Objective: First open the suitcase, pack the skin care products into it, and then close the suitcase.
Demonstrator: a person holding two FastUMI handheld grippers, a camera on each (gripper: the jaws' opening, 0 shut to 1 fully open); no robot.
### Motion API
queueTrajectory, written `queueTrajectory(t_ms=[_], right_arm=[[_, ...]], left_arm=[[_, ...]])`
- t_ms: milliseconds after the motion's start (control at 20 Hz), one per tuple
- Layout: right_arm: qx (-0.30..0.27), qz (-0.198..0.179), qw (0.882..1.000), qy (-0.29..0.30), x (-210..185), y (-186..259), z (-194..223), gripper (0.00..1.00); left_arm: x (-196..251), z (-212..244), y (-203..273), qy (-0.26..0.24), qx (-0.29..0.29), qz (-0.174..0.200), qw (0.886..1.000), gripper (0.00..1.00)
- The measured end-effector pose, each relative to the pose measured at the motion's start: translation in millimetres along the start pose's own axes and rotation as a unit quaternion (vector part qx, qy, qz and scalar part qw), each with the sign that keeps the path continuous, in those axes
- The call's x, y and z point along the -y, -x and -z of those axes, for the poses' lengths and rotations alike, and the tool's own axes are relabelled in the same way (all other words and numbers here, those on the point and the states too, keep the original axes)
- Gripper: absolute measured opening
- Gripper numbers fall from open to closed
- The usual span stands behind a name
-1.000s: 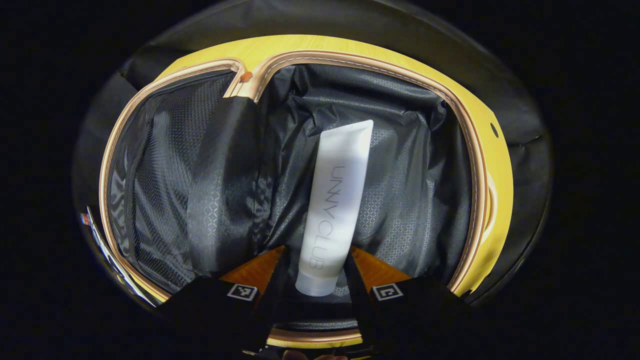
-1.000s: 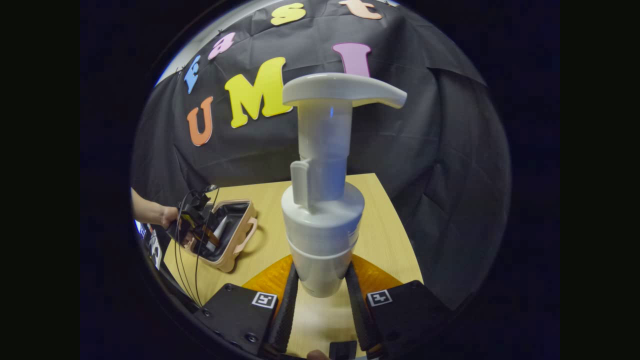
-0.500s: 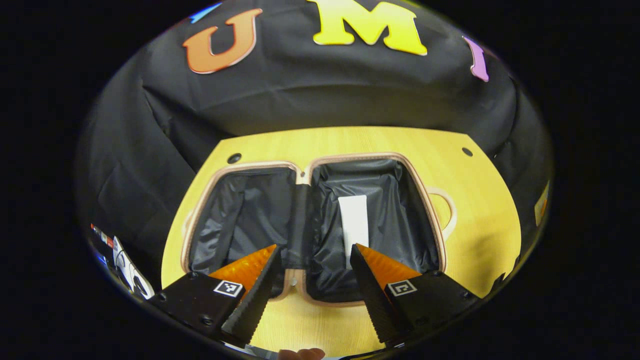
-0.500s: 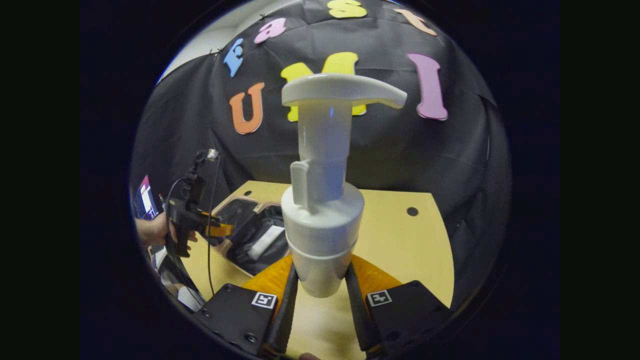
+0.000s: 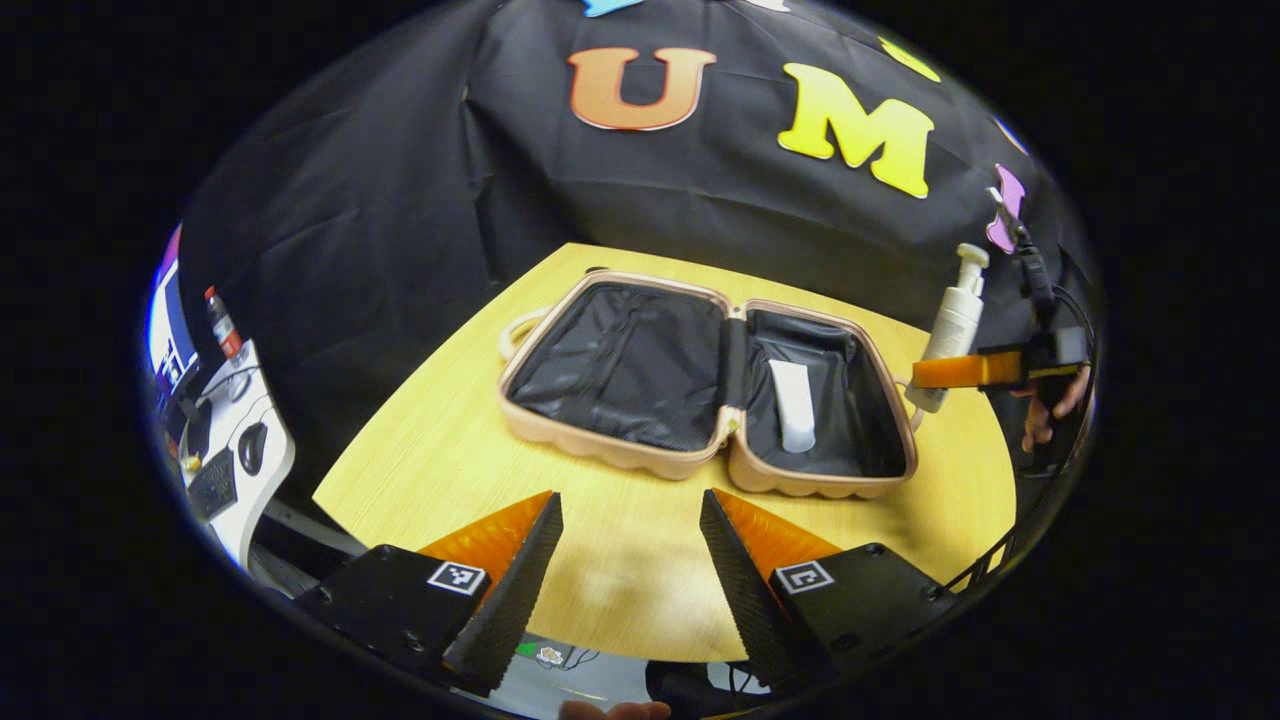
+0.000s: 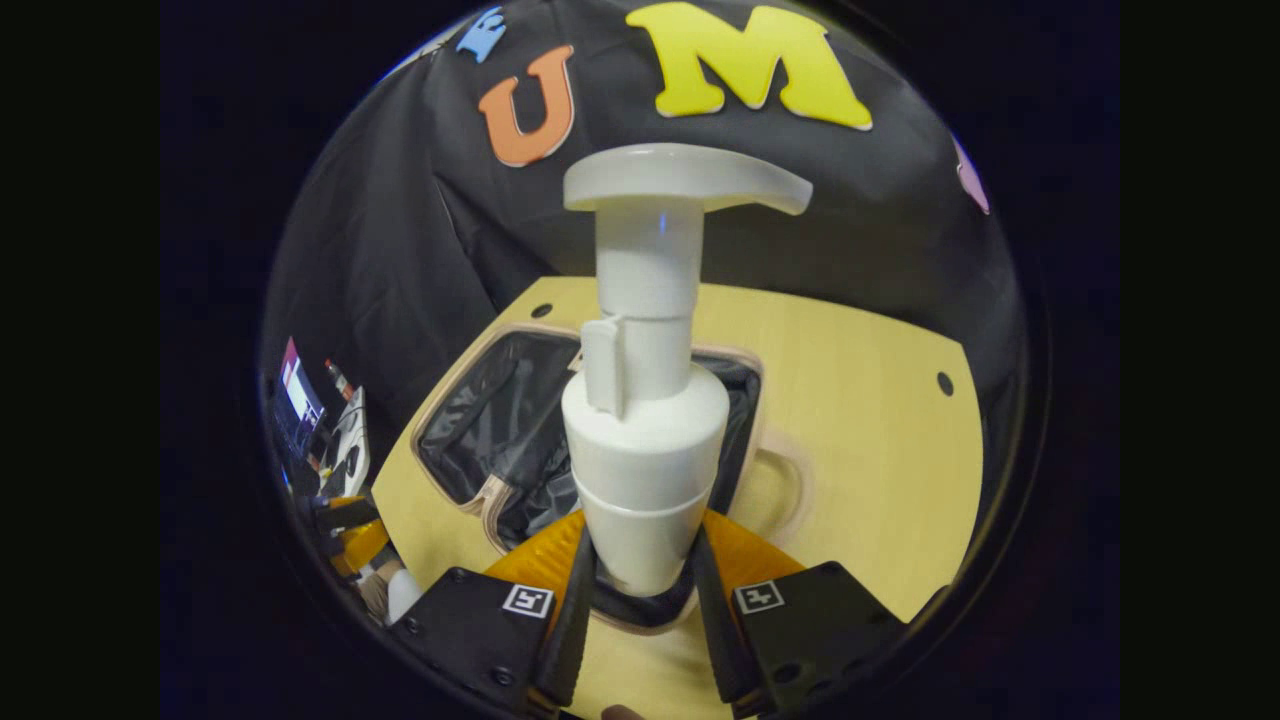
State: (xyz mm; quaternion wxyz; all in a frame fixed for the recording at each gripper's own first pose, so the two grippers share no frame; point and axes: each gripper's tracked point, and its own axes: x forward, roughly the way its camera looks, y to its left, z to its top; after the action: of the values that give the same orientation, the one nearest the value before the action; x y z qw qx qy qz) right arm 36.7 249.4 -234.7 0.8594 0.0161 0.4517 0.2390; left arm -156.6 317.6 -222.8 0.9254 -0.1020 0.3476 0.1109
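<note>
Holding a white pump bottle (image 6: 645, 400) upright, the right gripper (image 6: 640, 600) has its jaws pinching the bottle's lower part from both sides, and the pump head sticks out high above the jaws. Right behind and under that bottle lies the open suitcase (image 6: 470, 440), with its dark lining showing on both sides of the bottle, so the bottle hangs over it. In the left gripper view, the left gripper (image 5: 630, 560) has its jaws spread wide with nothing between them. Only bare tabletop (image 5: 620, 570) shows in the gap. Farther ahead of these jaws sits the suitcase (image 5: 640, 455), lying flat and open like a book, with a pale pink rim and two black-lined halves. A white tube (image 5: 795, 405) lies inside the half on the right, pointing toward the jaws. The other half, straight ahead and a bit to the left, has nothing in it. Past the right edge of the suitcase, the pump bottle (image 5: 955, 320) shows again, tilted a little and held near the case's handle side by the right gripper (image 5: 925, 372), with a hand (image 5: 1050, 405) behind it. Far off to the left of the jaws, beyond the tabletop's edge, there is a white desk (image 5: 235, 450) with small things on it.
</note>
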Motion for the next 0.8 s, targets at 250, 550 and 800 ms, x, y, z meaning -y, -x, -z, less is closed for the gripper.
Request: queueTrajectory(t_ms=[250,550,800], right_arm=[[-0.135,0.043,0.987,-0.072,9.9,-81.2,40.2,0.46],[-0.225,0.106,0.950,-0.186,15.4,-110.1,52.4,0.46],[-0.239,0.137,0.942,-0.194,20.6,-111.1,59.1,0.49]], left_arm=[[-50.9,23.0,8.2,0.078,-0.026,-0.019,0.996,0.91],[-59.4,14.8,9.3,0.066,-0.021,-0.019,0.997,0.91],[-47.3,9.7,17.5,0.059,-0.003,-0.002,0.998,0.91]])
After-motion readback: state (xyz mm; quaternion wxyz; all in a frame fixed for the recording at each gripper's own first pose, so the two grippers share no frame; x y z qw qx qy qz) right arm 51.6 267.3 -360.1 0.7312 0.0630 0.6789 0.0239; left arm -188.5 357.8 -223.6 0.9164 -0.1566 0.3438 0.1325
